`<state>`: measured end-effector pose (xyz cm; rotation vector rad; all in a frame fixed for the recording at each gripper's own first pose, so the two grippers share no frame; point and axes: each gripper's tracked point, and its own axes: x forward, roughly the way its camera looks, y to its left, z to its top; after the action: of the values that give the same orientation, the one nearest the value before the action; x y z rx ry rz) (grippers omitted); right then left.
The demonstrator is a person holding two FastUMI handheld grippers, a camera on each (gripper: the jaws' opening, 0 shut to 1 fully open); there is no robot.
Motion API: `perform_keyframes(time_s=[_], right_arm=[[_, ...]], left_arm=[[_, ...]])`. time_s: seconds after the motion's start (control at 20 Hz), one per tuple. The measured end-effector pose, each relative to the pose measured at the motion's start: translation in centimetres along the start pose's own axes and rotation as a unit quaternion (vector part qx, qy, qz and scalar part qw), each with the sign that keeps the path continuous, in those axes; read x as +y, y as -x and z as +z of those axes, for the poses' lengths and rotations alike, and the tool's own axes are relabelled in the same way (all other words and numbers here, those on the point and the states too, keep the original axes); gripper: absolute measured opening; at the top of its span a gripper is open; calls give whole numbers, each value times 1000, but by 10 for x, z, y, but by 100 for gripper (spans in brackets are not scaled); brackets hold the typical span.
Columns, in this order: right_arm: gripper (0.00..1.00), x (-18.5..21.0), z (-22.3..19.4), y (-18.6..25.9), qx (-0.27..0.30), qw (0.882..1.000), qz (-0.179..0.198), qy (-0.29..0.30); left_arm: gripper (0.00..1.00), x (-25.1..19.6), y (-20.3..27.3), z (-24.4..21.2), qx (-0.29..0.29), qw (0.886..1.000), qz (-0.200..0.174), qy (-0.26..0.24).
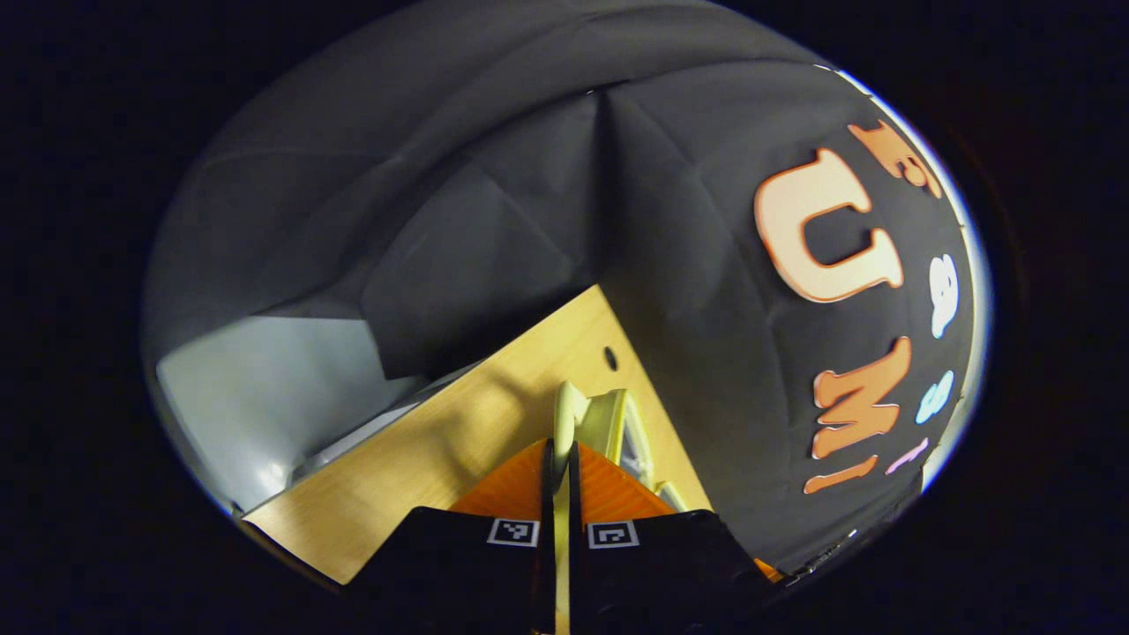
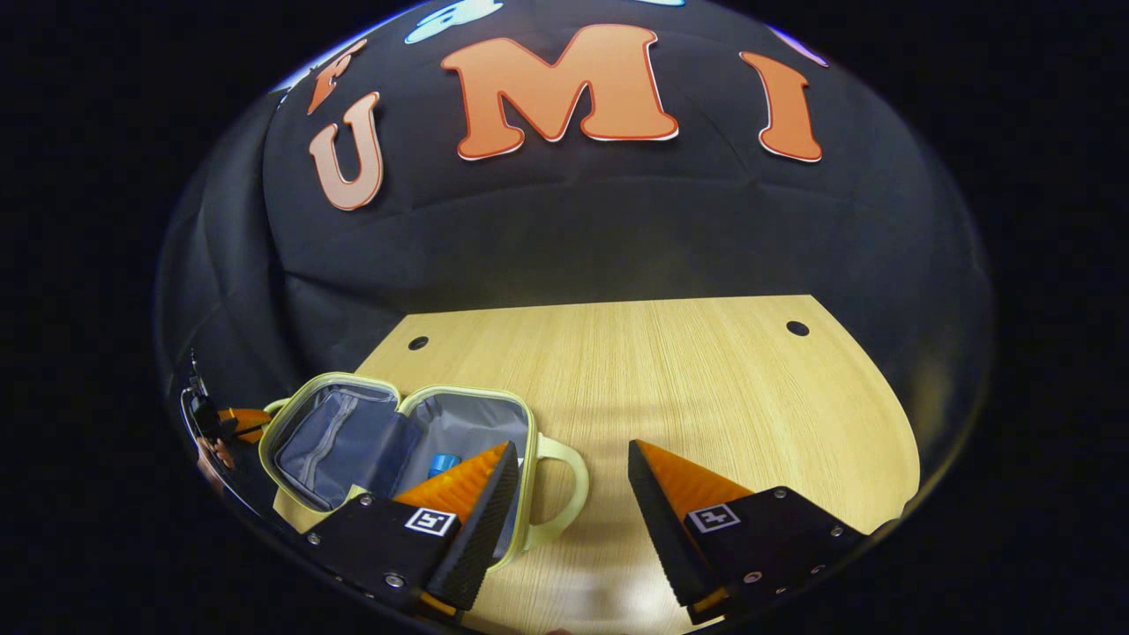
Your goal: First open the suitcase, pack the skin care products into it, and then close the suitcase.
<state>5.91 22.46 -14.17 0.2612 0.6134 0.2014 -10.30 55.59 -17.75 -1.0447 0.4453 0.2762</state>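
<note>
The small pale-yellow suitcase (image 2: 529,441) lies open on the wooden table, its grey lining showing in both halves. A blue skin care item (image 2: 443,462) rests inside the right half, partly hidden by my right finger. My right gripper (image 2: 571,450) hangs open just above the case's near handle (image 2: 571,489), with nothing between its fingers. In the left gripper view, my left gripper (image 1: 560,450) is shut on the pale-yellow handle (image 1: 569,407) at the lid's edge. That left gripper (image 2: 236,420) appears small at the case's far left side.
The wooden table (image 2: 688,379) has small round holes (image 2: 797,328) near its back corners and open surface to the right of the case. Black cloth walls close in behind and to the sides. The table's left edge (image 1: 291,494) drops to a pale floor.
</note>
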Motion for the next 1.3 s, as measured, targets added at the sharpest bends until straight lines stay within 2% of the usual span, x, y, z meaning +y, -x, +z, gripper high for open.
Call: perform_keyframes(time_s=[0.45,0.6,0.75,0.95,1.15,1.3], right_arm=[[81,-11,22,15,-31,999,32,-2],[81,-18,27,19,-42,998,40,-10],[81,-27,38,24,-63,997,51,-10],[83,-48,53,31,-108,993,22,42],[88,-58,70,44,-153,984,17,89],[90,-68,67,44,-158,981,15,112]], left_arm=[[6,-151,44,-20,-12,992,-101,-75],[6,-194,51,-42,-10,988,-115,-104],[6,-240,53,-77,-1,981,-138,-135],[6,-288,50,-128,17,969,-153,-192],[6,-319,37,-190,58,958,-168,-227],[6,-336,26,-242,96,947,-174,-254]])
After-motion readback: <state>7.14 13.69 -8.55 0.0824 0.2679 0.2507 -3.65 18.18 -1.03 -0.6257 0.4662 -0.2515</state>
